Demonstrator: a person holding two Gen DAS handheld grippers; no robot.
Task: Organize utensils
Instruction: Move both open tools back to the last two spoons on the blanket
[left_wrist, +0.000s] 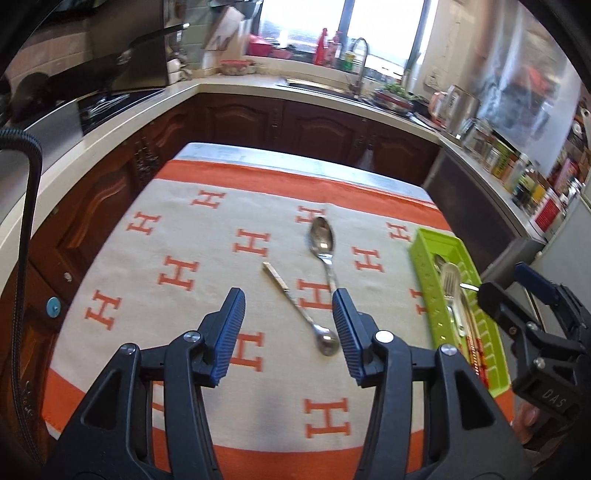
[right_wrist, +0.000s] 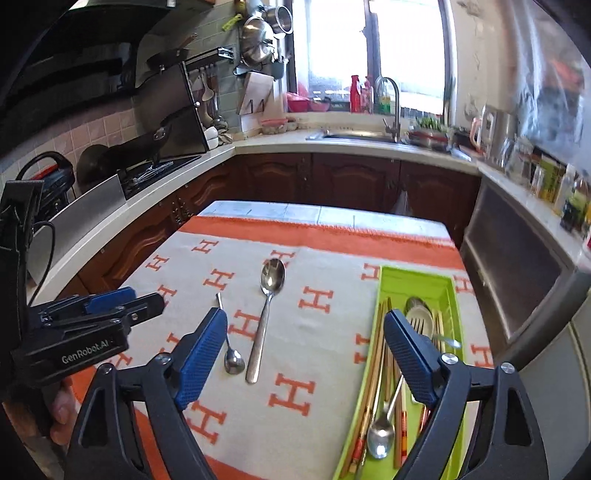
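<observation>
two spoons still out on the bench

both grippers hang empty above the cloth: left gripper (left_wrist: 288, 306) part open, right gripper (right_wrist: 306, 328) spread wide. a large spoon (right_wrist: 266, 314) and a small spoon (right_wrist: 231, 347) lie side by side, near the green tray (right_wrist: 417, 275) of cutlery. risk: the handles lie close, so fingers closing on one may nudge the other.

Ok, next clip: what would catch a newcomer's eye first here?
Probably the orange and cream cloth patterned with H letters, covering the table. On it lie two loose spoons side by side, a big spoon and a small spoon, while a bright green tray at the right already holds chopsticks, a fork and spoons. Both grippers, left gripper and right gripper, hang open above the cloth, holding nothing.
</observation>
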